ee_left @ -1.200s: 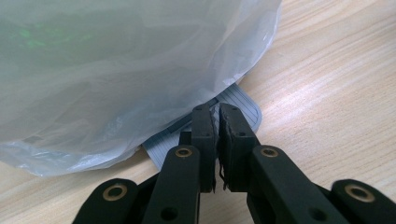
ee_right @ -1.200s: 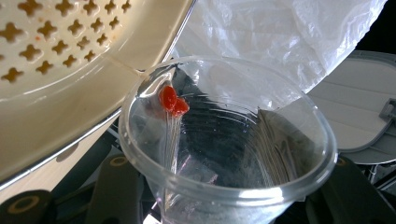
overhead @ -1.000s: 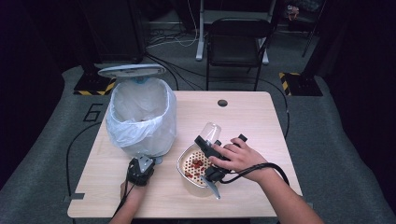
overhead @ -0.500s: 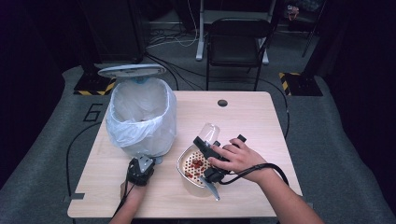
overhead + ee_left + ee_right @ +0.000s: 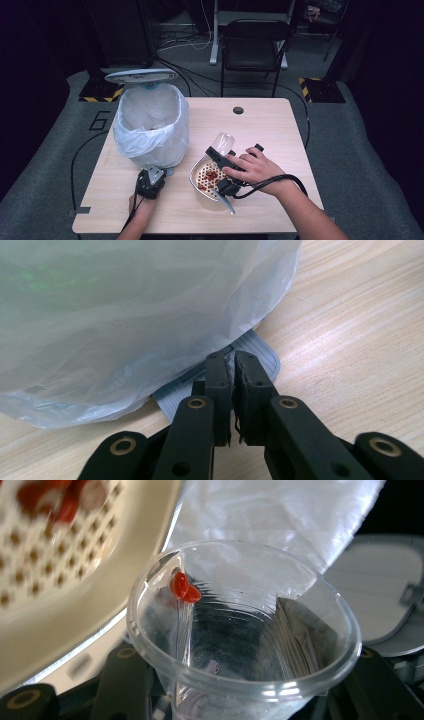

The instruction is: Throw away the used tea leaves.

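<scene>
My right gripper is shut on a clear plastic cup, tipped on its side over a cream perforated strainer that holds red bits. In the right gripper view the cup sits between the black jaws of my right gripper, a couple of red bits cling to its inner wall, and the strainer is at the upper left. My left gripper rests shut at the foot of the bin. Seen from the left gripper, its tips are over the bin's grey ribbed pedal, with nothing between them.
The bin is lined with a white plastic bag and its lid stands open behind it. The wooden table has a small round hole near its far edge. A black chair stands beyond the table.
</scene>
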Motion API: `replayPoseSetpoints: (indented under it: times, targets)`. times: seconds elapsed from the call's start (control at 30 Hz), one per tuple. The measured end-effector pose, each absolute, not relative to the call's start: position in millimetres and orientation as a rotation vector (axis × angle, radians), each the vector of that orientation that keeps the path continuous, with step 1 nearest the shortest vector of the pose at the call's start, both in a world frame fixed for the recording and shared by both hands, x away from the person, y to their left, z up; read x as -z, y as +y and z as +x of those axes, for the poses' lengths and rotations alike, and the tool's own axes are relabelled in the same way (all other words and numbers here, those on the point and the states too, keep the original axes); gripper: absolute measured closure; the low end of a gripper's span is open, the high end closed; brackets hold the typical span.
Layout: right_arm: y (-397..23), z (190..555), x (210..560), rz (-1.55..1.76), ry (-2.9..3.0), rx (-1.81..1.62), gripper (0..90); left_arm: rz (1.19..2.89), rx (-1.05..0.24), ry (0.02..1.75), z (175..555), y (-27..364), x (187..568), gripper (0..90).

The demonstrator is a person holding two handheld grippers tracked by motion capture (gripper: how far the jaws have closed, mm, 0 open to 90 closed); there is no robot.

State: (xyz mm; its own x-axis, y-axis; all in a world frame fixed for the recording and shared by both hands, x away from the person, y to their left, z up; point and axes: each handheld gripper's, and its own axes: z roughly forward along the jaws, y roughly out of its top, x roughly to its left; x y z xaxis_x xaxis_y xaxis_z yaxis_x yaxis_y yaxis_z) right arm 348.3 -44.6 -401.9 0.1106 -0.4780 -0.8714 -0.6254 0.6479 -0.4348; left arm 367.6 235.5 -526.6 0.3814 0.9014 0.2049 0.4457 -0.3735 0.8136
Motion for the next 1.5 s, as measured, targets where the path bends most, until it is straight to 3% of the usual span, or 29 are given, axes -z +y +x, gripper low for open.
replayPoseSetpoints:
  times: [0.2,0.6,1.2,1.5]
  targets:
    - [-43.7,349.6,375.0,-0.868,1.657,-0.306,46.7,1.975,-0.869,1.150,367.7,235.8,527.1,85.0]
    - [-48.7,360.7,356.9,-0.713,1.825,-0.501,46.6,1.960,-0.849,1.161,367.6,235.1,527.8,85.0]
    - [-79.3,415.2,343.0,0.084,2.321,-1.151,46.4,1.962,-0.851,1.160,367.7,235.4,527.6,85.0]
    - [-86.0,426.6,339.5,0.324,2.397,-1.433,45.1,1.963,-0.851,1.160,367.7,235.4,527.6,85.0]
